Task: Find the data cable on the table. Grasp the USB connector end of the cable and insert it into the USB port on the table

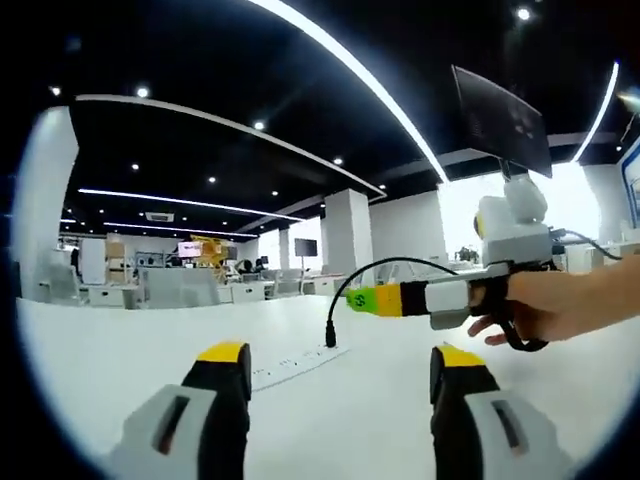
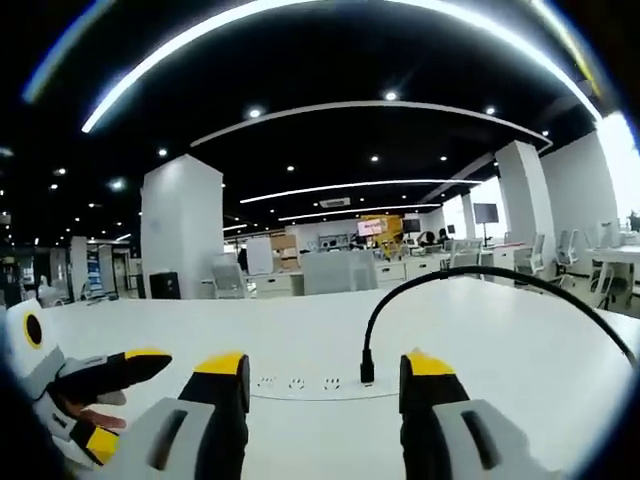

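Left gripper (image 1: 340,378) low over the table (image 1: 130,350), jaws wide apart, right gripper (image 1: 362,300) level above it, hand (image 1: 545,305) clasping its grip

Low, level views across shared table (image 1: 120,350)

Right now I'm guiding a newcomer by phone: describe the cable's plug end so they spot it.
On the wide white table lies a long white power strip. At its sockets hangs the plug end of a black cable, the one dark arching line there.
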`<state>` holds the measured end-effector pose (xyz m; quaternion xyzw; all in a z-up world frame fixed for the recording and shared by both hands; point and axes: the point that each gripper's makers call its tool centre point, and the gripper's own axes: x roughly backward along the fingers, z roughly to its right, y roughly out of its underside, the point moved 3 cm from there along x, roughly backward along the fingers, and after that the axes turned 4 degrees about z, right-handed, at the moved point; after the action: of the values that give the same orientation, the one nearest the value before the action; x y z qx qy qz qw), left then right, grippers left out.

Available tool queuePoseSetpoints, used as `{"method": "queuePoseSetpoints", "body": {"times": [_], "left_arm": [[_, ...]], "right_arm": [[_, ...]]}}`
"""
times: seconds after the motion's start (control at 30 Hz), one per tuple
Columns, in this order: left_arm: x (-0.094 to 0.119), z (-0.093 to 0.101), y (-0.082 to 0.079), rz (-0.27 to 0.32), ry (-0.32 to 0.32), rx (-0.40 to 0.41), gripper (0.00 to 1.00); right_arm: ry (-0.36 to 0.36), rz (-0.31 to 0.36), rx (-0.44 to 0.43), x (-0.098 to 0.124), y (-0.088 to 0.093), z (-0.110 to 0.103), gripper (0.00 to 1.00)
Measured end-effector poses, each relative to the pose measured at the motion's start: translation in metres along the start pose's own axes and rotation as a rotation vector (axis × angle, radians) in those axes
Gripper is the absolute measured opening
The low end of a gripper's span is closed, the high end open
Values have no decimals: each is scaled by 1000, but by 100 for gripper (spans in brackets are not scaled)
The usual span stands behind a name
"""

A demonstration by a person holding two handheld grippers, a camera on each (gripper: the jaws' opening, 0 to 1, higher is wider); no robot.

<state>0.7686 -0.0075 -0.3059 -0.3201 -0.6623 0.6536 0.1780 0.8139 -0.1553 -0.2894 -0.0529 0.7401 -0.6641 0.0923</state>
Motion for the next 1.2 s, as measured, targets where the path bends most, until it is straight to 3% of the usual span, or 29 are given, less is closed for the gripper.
{"method": "queuePoseSetpoints", "body": {"times": [0.23,0.4,0.63,0.8,1.0,1.2], "left_arm": [[49,-3,-16,-6,-47,-64,72],[93,-4,-39,-1,-77,-76,73],[150,-14,-90,71,-156,-130,72],[188,-21,-112,106,-216,-197,72],[235,-50,-115,120,-374,-246,71],[250,-64,-111,103,-435,-289,70]], "right_arm": [[-13,44,-26,43,-11,-17,59],[-41,102,-16,74,-26,-34,61],[-33,216,-108,121,-49,-43,62],[-12,255,-118,145,-55,-39,62],[34,288,-11,170,-55,-28,62],[51,272,53,177,-44,-21,60]]}}
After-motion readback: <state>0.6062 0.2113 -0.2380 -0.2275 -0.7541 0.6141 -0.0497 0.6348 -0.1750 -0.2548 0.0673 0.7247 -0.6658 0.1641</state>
